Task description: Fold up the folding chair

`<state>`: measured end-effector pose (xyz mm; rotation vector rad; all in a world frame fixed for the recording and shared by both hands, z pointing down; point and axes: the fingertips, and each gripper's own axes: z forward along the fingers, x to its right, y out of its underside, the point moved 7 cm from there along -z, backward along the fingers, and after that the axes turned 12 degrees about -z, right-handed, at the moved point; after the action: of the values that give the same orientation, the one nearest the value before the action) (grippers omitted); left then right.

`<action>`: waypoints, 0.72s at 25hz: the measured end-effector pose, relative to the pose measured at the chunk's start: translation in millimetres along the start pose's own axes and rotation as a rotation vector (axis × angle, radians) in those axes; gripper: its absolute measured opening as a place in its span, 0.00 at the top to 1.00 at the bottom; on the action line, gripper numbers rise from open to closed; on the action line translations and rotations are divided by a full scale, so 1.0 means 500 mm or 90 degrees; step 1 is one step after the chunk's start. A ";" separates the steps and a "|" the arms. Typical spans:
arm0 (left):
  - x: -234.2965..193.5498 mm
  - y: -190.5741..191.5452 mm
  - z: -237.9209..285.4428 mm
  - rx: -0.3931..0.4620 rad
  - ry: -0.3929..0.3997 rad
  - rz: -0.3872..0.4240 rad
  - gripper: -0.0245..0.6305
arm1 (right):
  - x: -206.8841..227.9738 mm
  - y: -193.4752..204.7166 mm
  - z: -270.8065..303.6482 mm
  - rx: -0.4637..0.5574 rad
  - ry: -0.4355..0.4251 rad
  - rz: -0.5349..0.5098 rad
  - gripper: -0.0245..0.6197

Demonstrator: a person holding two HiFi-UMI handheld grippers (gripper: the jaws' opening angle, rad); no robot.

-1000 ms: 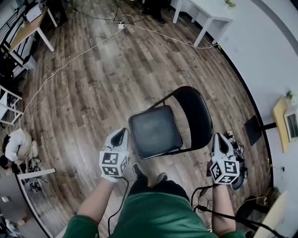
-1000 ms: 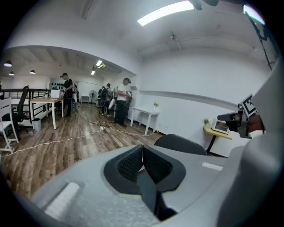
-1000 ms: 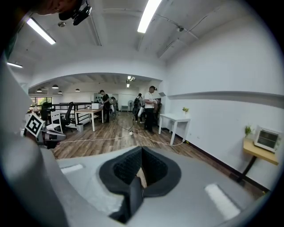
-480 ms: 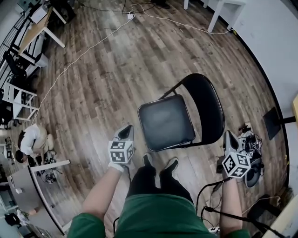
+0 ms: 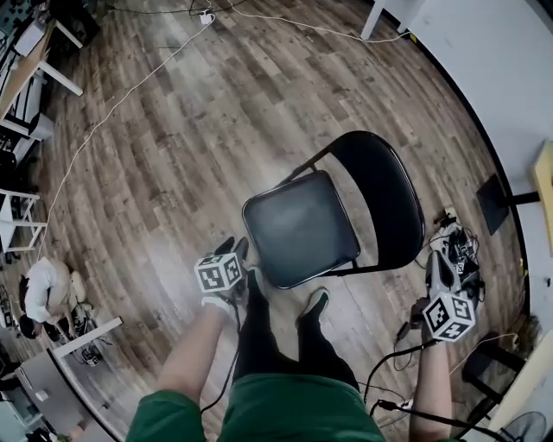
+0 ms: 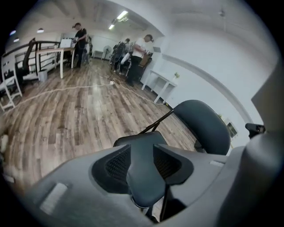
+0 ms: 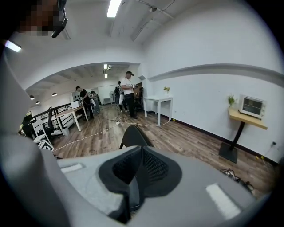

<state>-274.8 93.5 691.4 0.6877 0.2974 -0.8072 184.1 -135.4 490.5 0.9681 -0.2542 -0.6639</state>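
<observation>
Wood-plank floor (image 5: pixel 173 129), white walls (image 5: pixel 492 69), white table (image 7: pixel 157 99), ceiling lights (image 7: pixel 114 6).

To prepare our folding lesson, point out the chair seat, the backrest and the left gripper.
chair seat (image 5: pixel 301 226), head view, middle of the cushion.
backrest (image 5: pixel 384 194), head view, middle of the pad.
left gripper (image 5: pixel 237 249), head view, between its fingers' tips.

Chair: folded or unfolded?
Unfolded: seat lies flat, face up; backrest stands raised behind it.

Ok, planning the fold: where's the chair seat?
Head view, centre: the black padded square seat lies just right of the left tongs, curved black backrest on its right.
</observation>
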 end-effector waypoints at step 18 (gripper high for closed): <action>-0.221 0.088 0.407 -0.213 0.132 -0.132 0.39 | -0.015 0.013 0.143 -0.102 0.002 -0.086 0.56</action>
<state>-317.4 42.0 917.4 0.4291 0.6842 -0.8574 146.4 -176.6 536.3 0.8381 -0.1306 -0.7941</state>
